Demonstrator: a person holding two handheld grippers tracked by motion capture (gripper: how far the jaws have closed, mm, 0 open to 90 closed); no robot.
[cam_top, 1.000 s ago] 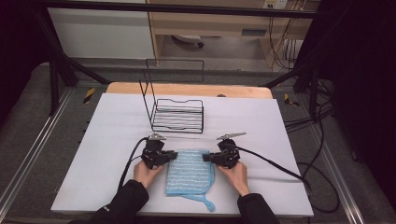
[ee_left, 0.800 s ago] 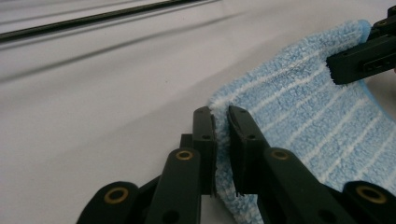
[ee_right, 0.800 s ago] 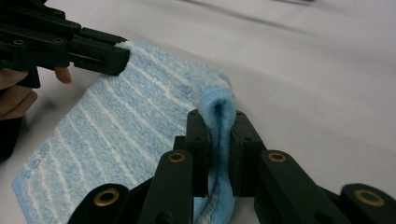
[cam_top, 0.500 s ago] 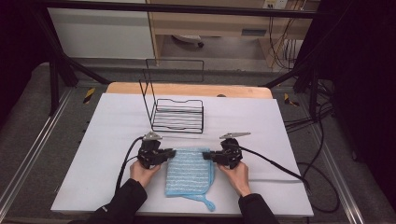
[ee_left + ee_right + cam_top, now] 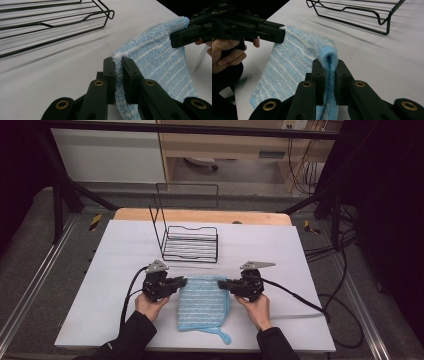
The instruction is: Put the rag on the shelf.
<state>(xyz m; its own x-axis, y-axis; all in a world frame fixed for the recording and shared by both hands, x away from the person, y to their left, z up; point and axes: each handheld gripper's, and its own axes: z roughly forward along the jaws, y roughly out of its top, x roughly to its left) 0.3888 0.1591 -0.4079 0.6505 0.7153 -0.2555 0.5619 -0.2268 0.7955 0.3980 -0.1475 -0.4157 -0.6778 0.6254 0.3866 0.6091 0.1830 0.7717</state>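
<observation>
**Both tools clamped on the far corners of the blue cloth**

Since the earlier frames, both tools have shifted slightly farther up the counter, and the far edge of the cloth has come with them; the wire rack has not moved.

Left side: the left hand (image 5: 150, 304) holds the left tool (image 5: 183, 281), which points toward the centre of the counter (image 5: 100, 270); a black cable (image 5: 127, 295) trails from it toward the person. In the left gripper view, the left tool (image 5: 118, 71) has its jaws pressed together on the near corner of the blue cloth (image 5: 160, 57), with a thin fold of fabric pinched between them.

Centre: the blue cloth (image 5: 202, 302), striped in white, lies on the white counter between the two tools; its far edge is raised where the tools grip it; a small loop (image 5: 223, 336) trails from its near corner. The black wire rack (image 5: 191, 242) stands farther back on the counter, apart from the cloth.

Right side: the right hand (image 5: 256, 307) holds the right tool (image 5: 221, 283), which points toward the left tool. In the right gripper view, the right tool (image 5: 329, 68) has its jaws closed on a doubled fold of the cloth (image 5: 294, 60); the fold rises between them as a rounded hump.
</observation>
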